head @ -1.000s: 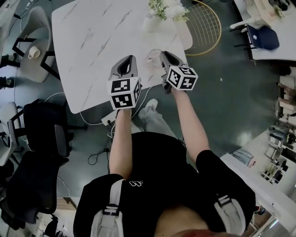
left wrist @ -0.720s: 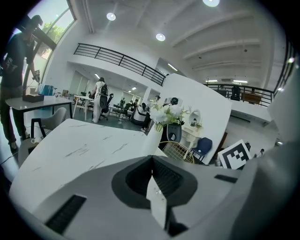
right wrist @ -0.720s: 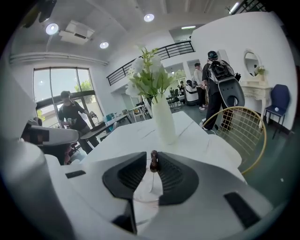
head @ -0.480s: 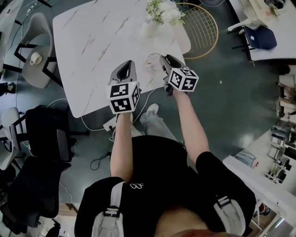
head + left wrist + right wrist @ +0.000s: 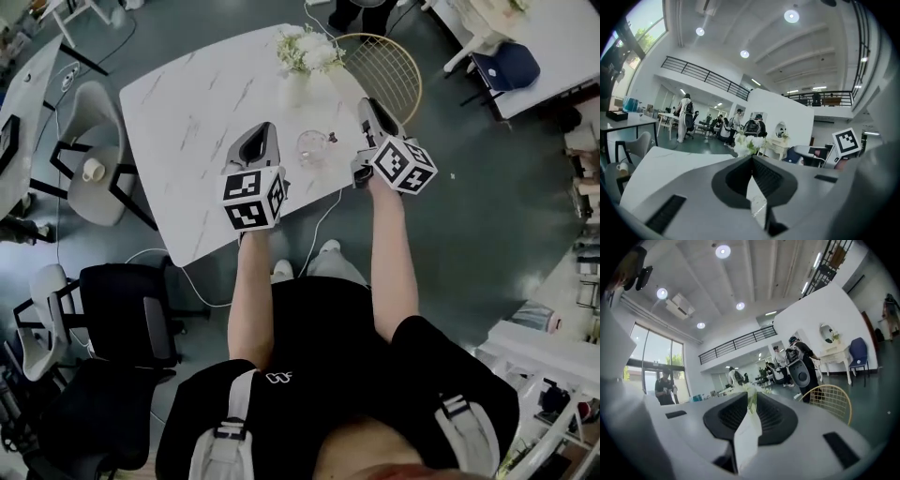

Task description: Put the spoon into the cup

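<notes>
Fingers (image 5: 736, 178) of the left gripper (image 5: 264, 127) meet at the tips, empty. Those of the right gripper (image 5: 367, 102) are closing, with nothing between them. The cup (image 5: 312, 147) stands by the table's (image 5: 187, 141) near edge, between both grippers. The spoon is too small to make out.

Marble table (image 5: 187, 131): flower vase (image 5: 302, 58) at its far edge; gold wire chair (image 5: 394, 66) beside the far right corner; white cable (image 5: 323, 211) below the near edge.

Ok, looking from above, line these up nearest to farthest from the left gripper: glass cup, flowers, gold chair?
1. Glass cup, just right of the left gripper.
2. Flowers, at the table's far edge.
3. Gold chair, beyond the table.
</notes>
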The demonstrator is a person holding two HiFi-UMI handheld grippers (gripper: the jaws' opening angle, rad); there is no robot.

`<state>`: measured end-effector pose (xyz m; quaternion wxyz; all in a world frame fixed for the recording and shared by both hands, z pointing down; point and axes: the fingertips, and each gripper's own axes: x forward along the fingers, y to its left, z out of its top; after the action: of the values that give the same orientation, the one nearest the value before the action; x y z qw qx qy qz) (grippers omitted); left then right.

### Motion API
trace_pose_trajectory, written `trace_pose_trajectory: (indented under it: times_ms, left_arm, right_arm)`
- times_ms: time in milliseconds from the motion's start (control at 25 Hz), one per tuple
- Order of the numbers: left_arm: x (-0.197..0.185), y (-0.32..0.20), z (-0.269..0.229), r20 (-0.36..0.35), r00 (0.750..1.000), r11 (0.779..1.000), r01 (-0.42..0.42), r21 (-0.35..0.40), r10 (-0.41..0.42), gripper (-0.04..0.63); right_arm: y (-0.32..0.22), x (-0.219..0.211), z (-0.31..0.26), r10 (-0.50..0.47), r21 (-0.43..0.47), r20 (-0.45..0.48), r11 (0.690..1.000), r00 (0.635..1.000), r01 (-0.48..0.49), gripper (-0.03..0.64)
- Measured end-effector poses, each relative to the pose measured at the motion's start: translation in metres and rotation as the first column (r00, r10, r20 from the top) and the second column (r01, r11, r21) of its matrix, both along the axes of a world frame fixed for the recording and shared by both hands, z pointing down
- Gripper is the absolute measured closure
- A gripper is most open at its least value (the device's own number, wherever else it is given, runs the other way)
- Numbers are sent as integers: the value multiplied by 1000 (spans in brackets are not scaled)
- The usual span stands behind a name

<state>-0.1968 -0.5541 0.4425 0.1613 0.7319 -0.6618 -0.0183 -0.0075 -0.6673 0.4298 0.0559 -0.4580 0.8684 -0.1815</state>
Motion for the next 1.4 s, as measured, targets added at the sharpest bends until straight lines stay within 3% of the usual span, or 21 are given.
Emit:
trace_pose_trajectory:
  times_ms: [120,240,440,560,800,1000,1400]
  left_arm:
    - [4,-5,-42,33,999,996,-31,85,28,580]
    - [9,-6,-81,47,998,985,-50,166,42,580]
    - [5,-6,-128,36,999,961,-22,277,12,580]
    - [8,0,-122,41,999,966,-24,257,14,580]
    - [5,5,-105,50,998,975,-34,219,24,580]
    - [-2,7,-95,43,999,979,-33,203,25,580]
    - [-11,5,-89,14,1000,980,-14,199,11,580]
  right_arm:
    - [5,16,-42,64,52,108,996,992,-70,602]
    - [20,26,-79,83,112,161,989,984,-101,609]
    - [44,0,-118,-27,223,9,974,1000,24,611]
    - [57,-10,-114,-42,233,-87,970,995,61,611]
    - [64,-26,-90,-55,192,-165,977,985,87,611]
    - [65,-37,-80,-72,179,-190,978,979,107,611]
    - [65,-43,-92,-63,242,-230,963,971,120,611]
